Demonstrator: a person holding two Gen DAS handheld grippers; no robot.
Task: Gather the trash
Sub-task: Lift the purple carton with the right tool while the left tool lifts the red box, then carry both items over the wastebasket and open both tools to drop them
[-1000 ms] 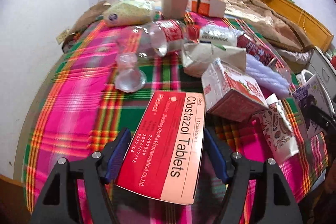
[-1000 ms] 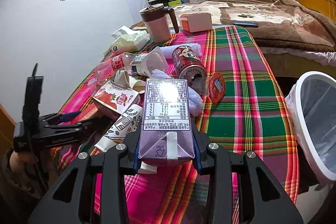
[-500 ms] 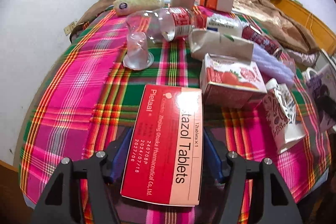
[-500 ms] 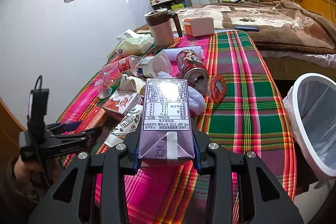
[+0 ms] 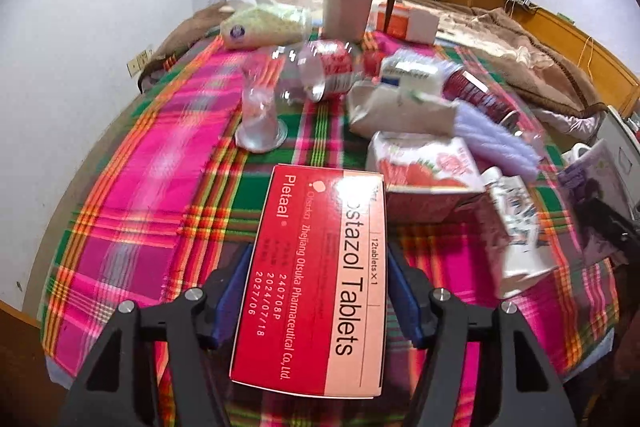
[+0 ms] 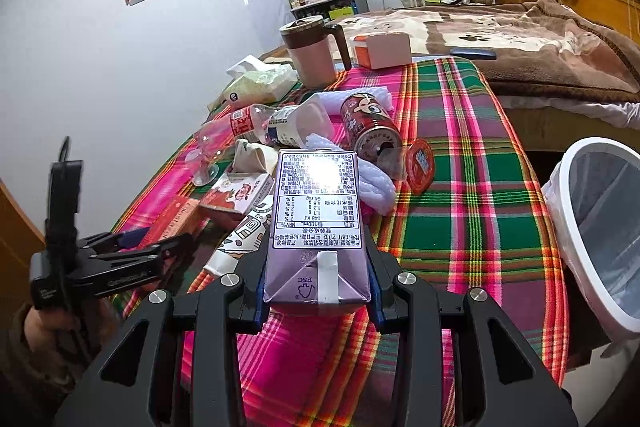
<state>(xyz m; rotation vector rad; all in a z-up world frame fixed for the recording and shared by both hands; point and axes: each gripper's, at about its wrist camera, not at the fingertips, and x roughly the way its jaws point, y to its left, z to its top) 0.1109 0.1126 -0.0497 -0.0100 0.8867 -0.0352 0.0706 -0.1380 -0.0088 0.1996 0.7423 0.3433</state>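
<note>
Roughly left to right: left gripper (image 5: 318, 301) clamps one red medicine box (image 5: 316, 279) reading "Pletaal", "Tablets", "12tablets x1", "2027/06", held over the plaid tablecloth (image 5: 160, 187). One strawberry carton (image 5: 424, 171) lies just beyond. Right gripper (image 6: 316, 275) clamps one purple drink carton (image 6: 316, 227) marked "FSC", above the table edge. One red can (image 6: 370, 127) lies on its side. One white bin (image 6: 600, 239) stands right of the table.

Both tongs are clamped on loads, the left tongs (image 5: 316, 291) and right tongs (image 6: 316, 279) pointing forward.
</note>
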